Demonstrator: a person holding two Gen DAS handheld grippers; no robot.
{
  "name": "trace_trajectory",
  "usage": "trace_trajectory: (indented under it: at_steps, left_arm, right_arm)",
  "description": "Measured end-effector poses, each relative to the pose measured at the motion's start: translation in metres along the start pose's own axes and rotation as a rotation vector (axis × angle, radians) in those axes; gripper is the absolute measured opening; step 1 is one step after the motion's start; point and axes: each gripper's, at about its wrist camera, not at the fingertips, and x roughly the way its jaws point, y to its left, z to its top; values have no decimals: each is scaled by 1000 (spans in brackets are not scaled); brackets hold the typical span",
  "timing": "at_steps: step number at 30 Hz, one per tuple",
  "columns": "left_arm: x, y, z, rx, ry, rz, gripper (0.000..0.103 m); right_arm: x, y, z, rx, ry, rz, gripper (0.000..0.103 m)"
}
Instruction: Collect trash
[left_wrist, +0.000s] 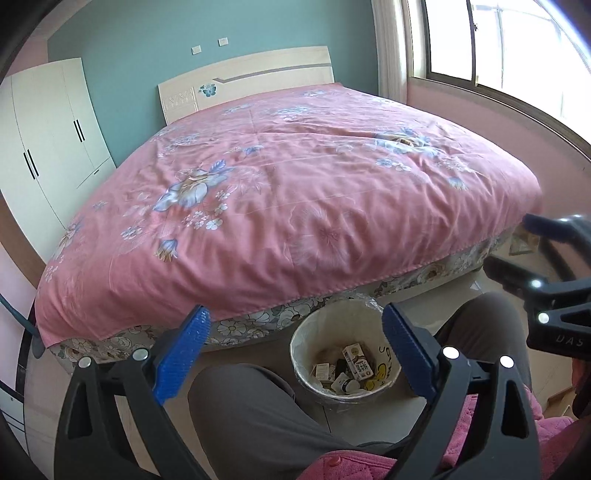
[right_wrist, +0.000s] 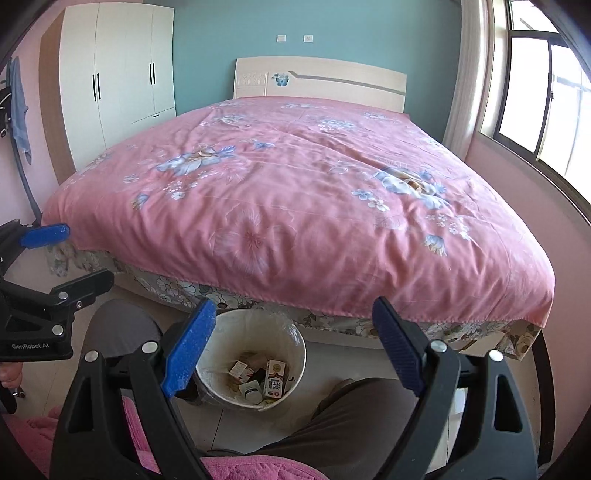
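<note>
Bin (left_wrist: 345, 363) sits on the floor below both grippers, left (left_wrist: 295, 354) and right (right_wrist: 291, 349); fingers apart, empty, equally near.

Bright daylight pours through the window (left_wrist: 517, 48), glass blown out; sharp centre, fisheye edges bowed and dark

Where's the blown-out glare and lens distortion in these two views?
Left wrist: window blown out top right, headboard bowed by fisheye. Right wrist: window overexposed at right edge, wardrobe curved; both views vignetted black at the corners, bed sharp.
</note>
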Motion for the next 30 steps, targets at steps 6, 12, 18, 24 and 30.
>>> trace_trajectory:
  at_steps: [6, 12, 18, 24, 30]
  left_arm:
    - [-11, -1, -5, -7, -41, 62, 96]
    - [-13, -4, -9, -10, -28, 66, 96]
    - [-12, -1, -9, -29, -20, 55, 96]
    - [-14, -2, -9, -14, -29, 49, 96]
    - [-15, -3, -9, -14, -30, 47, 96]
  right_arm:
    - [-7, 10, -11, -11, -25, -38, 85]
    - [-15, 6, -16, 29, -48, -68, 85]
    - [-16, 2, -16, 61, -47, -41, 85]
    - [-17, 0, -15, 65, -48, -37, 85]
    - [-18, 0, -15, 70, -53, -36, 85]
